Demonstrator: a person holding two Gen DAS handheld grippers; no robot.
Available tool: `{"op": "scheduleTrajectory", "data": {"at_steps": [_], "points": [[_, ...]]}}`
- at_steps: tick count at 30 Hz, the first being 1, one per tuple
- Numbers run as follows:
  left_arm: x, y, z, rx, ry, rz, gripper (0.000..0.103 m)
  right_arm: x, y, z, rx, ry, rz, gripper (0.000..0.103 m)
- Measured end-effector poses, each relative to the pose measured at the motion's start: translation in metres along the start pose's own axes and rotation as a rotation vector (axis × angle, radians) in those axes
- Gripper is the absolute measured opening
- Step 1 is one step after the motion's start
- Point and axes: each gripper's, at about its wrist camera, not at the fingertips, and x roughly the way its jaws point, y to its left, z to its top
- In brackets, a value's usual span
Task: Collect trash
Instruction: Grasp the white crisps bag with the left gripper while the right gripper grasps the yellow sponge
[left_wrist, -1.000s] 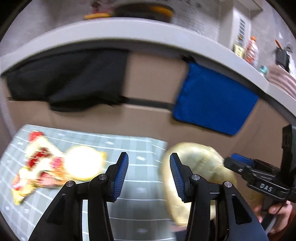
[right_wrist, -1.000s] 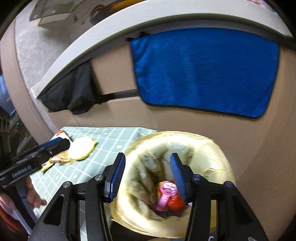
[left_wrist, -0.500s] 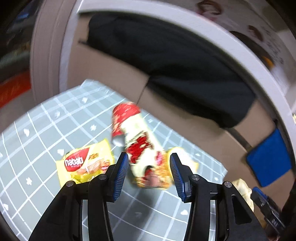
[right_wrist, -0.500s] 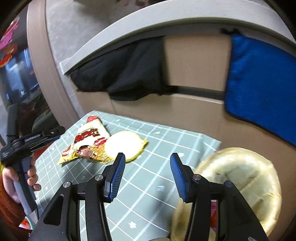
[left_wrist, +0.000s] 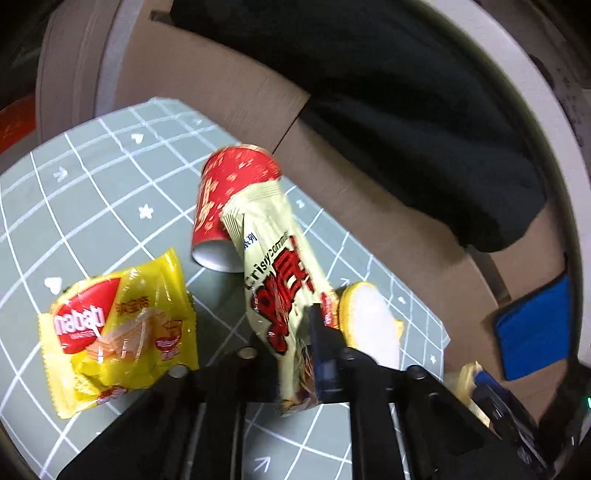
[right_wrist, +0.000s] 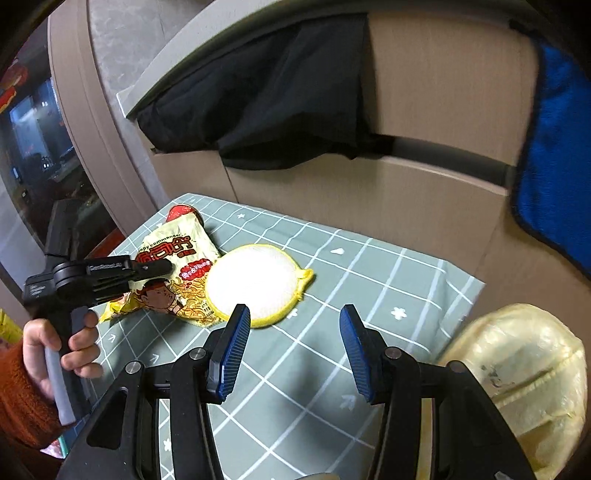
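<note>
Trash on the bench: we see the left tool (left_wrist: 295, 354) closed on the lower end of a cream noodle-snack packet (left_wrist: 280, 288), its blue pad pressed against the packet's right edge. From the right wrist view, the same tool (right_wrist: 147, 267) reaches over the packet (right_wrist: 173, 273), held by the left hand (right_wrist: 62, 347) in an orange sleeve. The packet's far end overlaps a red paper cup (left_wrist: 229, 206) lying on its side, open mouth toward us. Just beside the packet on the right lies a round white pad with a yellow rim (left_wrist: 369, 321); the two touch. To the left, apart from the cup, lies a yellow Nabati wafer wrapper (left_wrist: 118, 332). All rest on a grey-green checked cloth (left_wrist: 92, 192) covering the bench.

We see the right tool (right_wrist: 291, 343) held open above the cloth, its blue fingers (right_wrist: 232, 350) spread and gripping nothing, near the round pad (right_wrist: 255, 284). At its right stands a bin lined with a yellowish bag (right_wrist: 517, 369), off the bench edge. Behind, a black cloth (right_wrist: 266, 103) and a blue towel (right_wrist: 554, 166) hang over brown cabinet fronts (right_wrist: 406, 203).
</note>
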Motion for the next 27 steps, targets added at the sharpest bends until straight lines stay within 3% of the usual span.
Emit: {"op": "scheduleTrajectory", "data": {"at_steps": [10, 16, 17, 18, 19, 21, 27], "points": [[-0.085, 0.016, -0.018, 0.144, -0.104, 0.109, 0.004, 0.092, -0.009, 0.023, 0.078, 0.105, 0.022, 0.048], [-0.098, 0.027, -0.031, 0.183, -0.060, 0.091, 0.004, 0.121, -0.009, 0.020, 0.127, 0.160, 0.021, 0.047], [-0.098, 0.028, -0.033, 0.188, -0.055, 0.096, 0.004, 0.121, -0.007, 0.019, 0.127, 0.166, 0.034, 0.042], [-0.097, 0.028, -0.035, 0.190, -0.050, 0.099, 0.004, 0.121, -0.005, 0.017, 0.118, 0.168, 0.036, 0.026], [-0.096, 0.028, -0.036, 0.191, -0.045, 0.102, 0.004, 0.117, -0.002, 0.015, 0.097, 0.162, 0.037, 0.020], [-0.095, 0.026, -0.038, 0.197, -0.041, 0.108, 0.004, 0.107, 0.006, 0.013, 0.058, 0.146, 0.052, 0.015], [-0.094, 0.018, -0.041, 0.209, -0.047, 0.098, 0.004, 0.057, 0.021, 0.019, -0.016, 0.074, 0.083, 0.012]]}}
